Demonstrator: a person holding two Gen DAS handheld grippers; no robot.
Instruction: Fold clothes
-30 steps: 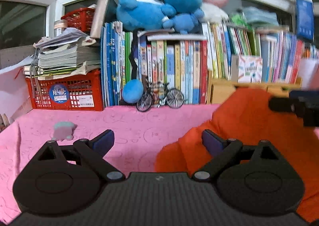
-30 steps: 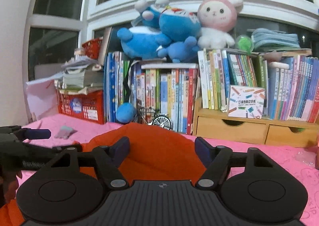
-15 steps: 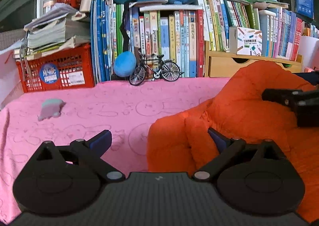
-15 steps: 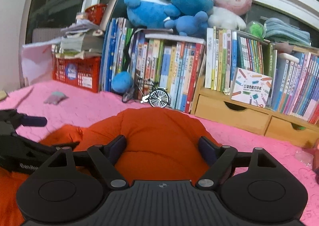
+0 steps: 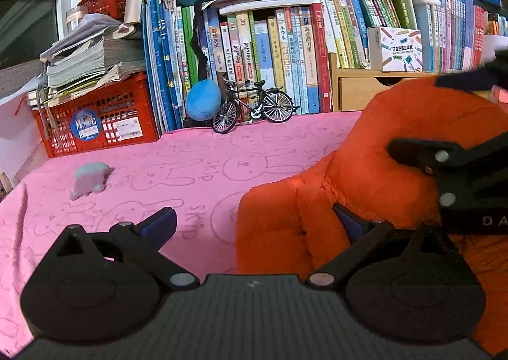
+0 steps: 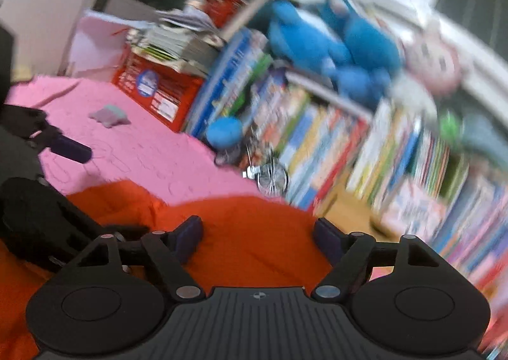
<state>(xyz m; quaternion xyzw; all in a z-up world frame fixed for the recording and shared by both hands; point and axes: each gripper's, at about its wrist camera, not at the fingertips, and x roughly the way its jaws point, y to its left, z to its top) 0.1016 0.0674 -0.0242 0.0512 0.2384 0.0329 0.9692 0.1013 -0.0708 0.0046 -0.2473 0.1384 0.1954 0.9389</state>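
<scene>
An orange garment (image 5: 365,176) lies bunched in a mound on the pink cloth (image 5: 190,169), at the right of the left wrist view. My left gripper (image 5: 252,222) is open wide at the garment's left edge. Its right pad is tucked against a fold and its left pad is over bare pink cloth. My right gripper (image 6: 257,231) is open just above the orange mound (image 6: 254,261), with fabric below its pads and nothing pinched. That view is tilted and blurred. The right gripper's fingers (image 5: 422,153) reach over the mound from the right.
A small grey-pink toy (image 5: 89,179) lies on the cloth at the left. Along the back stand a red crate (image 5: 95,125) under stacked papers, a row of books (image 5: 285,52), a model bicycle (image 5: 254,109), a blue ball (image 5: 203,99) and a wooden drawer unit (image 5: 358,93).
The orange mound has sunk lower onto the cloth and the left gripper has come down to its edge, jaws slightly wider. The right gripper has rolled, tilting its view, and moved over the mound.
</scene>
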